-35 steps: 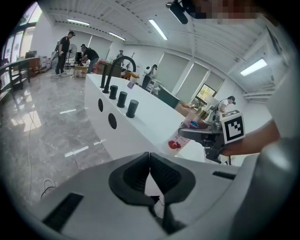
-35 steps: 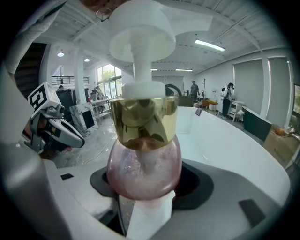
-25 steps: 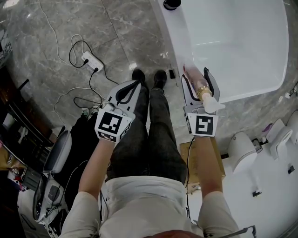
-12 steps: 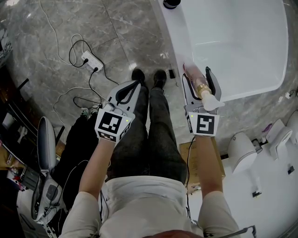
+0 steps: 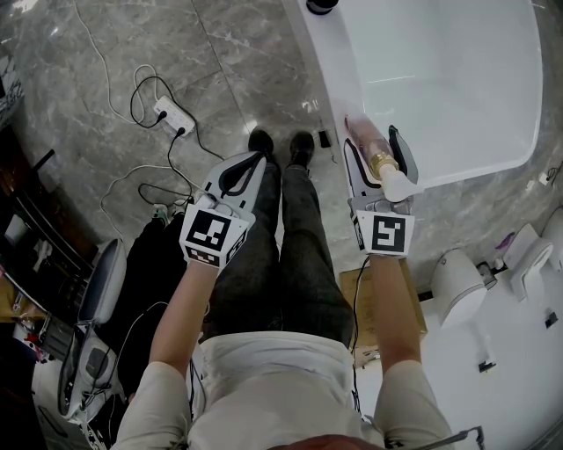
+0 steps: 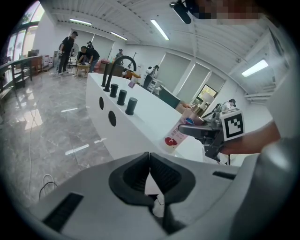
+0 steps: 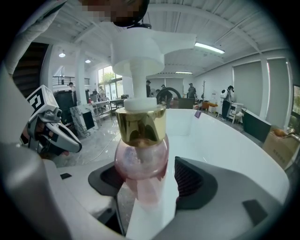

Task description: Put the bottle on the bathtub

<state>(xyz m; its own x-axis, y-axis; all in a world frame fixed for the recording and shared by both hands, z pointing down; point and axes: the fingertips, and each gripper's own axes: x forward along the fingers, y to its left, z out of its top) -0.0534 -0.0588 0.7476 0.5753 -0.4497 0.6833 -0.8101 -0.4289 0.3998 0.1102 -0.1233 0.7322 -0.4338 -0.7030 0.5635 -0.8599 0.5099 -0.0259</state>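
The bathtub [image 5: 339, 70] runs past the head view's top edge, which also cuts off a black object [image 5: 323, 6] on its far rim. In the right gripper view the bottle [image 7: 140, 159] hides its own lower body, so whether its base touches the rim cannot be told.

Grey marble floor [image 5: 237, 53], glossy. On it: white bathtub [image 5: 330, 70] at upper right; white power strip [image 5: 169, 114] with cables [image 5: 134, 104] looped beside it; a person's black shoes [image 5: 281, 145] just beside the tub; cardboard box [image 5: 361, 299]; white toilet [image 5: 457, 286]. Dark knobs [image 6: 123, 96] stand along the tub rim.
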